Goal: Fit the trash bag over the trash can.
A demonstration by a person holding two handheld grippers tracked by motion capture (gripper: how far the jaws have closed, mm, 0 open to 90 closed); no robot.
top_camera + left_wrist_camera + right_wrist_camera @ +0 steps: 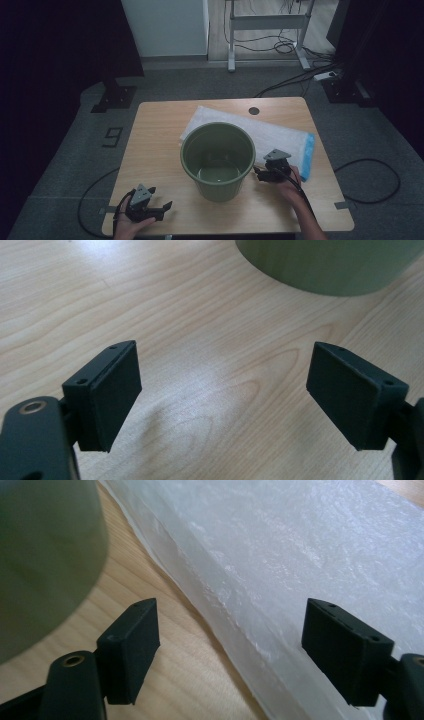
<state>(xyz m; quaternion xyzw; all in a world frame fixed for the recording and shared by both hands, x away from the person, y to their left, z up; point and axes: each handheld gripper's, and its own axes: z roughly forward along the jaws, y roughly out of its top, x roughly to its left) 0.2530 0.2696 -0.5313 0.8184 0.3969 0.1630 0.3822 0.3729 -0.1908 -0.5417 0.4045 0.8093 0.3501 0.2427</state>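
The right gripper (230, 650), jaws wide and empty, hovers at the edge of the white bag (300, 555), which lies flat on the desk (160, 150) behind the green bin (218, 160). The thin film could slip from the pads or, I think, snag under the bin. The left gripper (225, 400) waits wide open.

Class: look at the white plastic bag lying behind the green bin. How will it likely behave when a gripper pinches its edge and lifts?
The white plastic bag lies flat and thin with a wrinkled surface, so it probably droops limply. It looks light and may slide on the smooth table. The green bin seems to rest on one part, so it could snag.
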